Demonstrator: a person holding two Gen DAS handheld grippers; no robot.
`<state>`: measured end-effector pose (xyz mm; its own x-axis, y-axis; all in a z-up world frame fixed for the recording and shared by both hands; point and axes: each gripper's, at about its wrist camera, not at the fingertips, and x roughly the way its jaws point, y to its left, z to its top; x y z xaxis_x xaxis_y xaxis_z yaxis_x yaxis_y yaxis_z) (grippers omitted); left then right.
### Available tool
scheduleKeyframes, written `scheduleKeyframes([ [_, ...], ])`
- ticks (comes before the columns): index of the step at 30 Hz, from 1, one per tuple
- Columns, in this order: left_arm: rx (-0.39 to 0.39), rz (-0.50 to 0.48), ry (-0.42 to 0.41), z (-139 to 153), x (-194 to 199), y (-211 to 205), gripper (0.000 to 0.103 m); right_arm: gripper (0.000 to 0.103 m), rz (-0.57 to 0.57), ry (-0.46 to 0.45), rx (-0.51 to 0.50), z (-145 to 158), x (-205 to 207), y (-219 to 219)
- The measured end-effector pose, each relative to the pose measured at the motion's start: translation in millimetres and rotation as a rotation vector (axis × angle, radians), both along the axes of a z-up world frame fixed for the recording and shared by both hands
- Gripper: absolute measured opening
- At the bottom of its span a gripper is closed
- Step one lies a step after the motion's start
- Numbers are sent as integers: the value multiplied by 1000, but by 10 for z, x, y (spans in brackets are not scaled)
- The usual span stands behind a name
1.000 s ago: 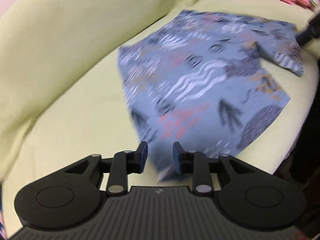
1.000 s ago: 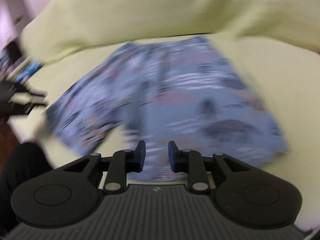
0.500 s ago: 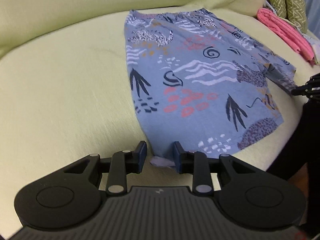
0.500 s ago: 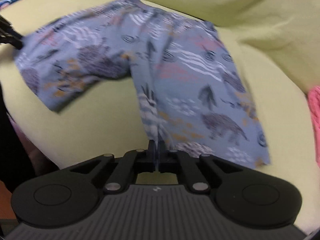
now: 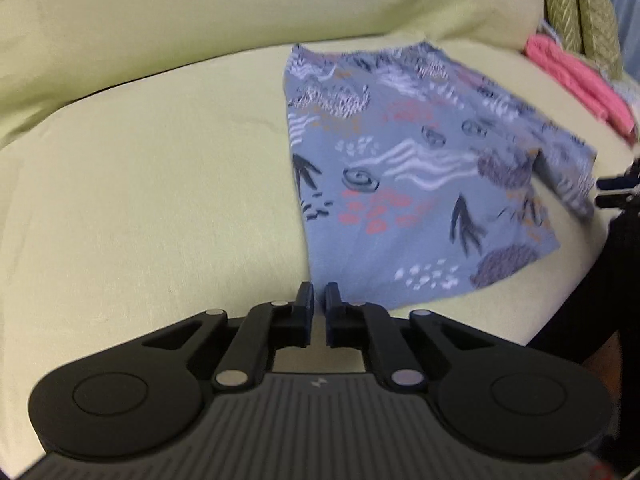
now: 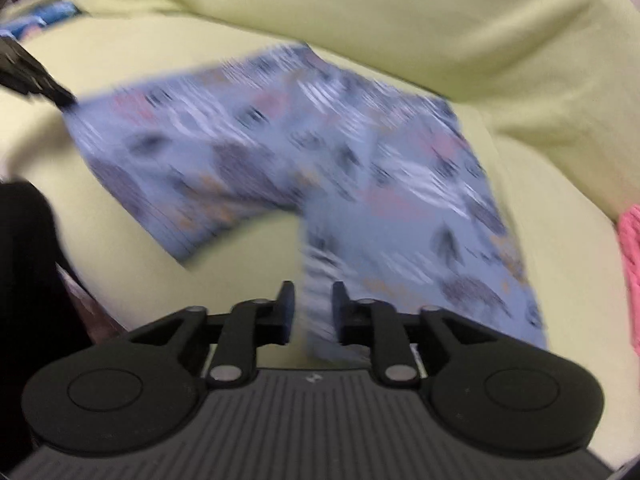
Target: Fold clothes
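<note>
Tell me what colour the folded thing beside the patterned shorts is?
Pink folded cloth; clearest in the left wrist view.

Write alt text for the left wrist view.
A blue patterned garment lies spread on a pale green sofa cushion, its near corner at the tips of the left tool, whose fingers are almost closed. Folded pink fabric sits at the far right, and the right tool shows at the garment's right edge.

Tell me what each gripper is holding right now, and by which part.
The left gripper is shut on the near corner of the blue patterned shorts. The right gripper is open around one leg's hem, not clamping it.
</note>
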<state>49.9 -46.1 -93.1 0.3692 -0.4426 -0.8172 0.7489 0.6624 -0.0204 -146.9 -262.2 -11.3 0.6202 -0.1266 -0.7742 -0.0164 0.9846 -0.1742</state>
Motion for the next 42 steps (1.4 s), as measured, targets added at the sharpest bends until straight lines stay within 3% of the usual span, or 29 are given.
scheduleKeyframes([
  [5,-22,7,-23,58,104,154,5,27,146,-9,10,-5,254,594],
  [8,-33,15,-66,145,225,271,23,31,251,-31,-23,-14,442,1060],
  [12,-57,38,-108,267,424,403,26,34,373,-80,-90,-94,718,1702],
  [16,-65,39,-132,319,586,469,26,35,410,-91,-123,-274,1045,2190],
  [21,-87,19,-136,280,764,521,26,35,375,-50,-220,-618,1400,2503],
  [26,-92,-16,-134,142,948,532,26,34,317,-128,-311,-681,1512,2506],
  [28,-90,-36,-134,84,1013,511,26,29,292,-140,-322,-689,1547,2431],
  [29,-88,-48,-135,60,1047,490,27,0,278,-154,-299,-634,1526,2364],
  [35,-27,-168,-207,-76,1211,130,27,3,190,-247,-141,-254,1378,1940],
  [39,20,-311,-283,-169,1359,-354,28,3,131,-307,-36,-1,1280,1657],
  [42,46,-417,-366,-227,1485,-751,36,3,93,-342,23,175,1202,1438],
])
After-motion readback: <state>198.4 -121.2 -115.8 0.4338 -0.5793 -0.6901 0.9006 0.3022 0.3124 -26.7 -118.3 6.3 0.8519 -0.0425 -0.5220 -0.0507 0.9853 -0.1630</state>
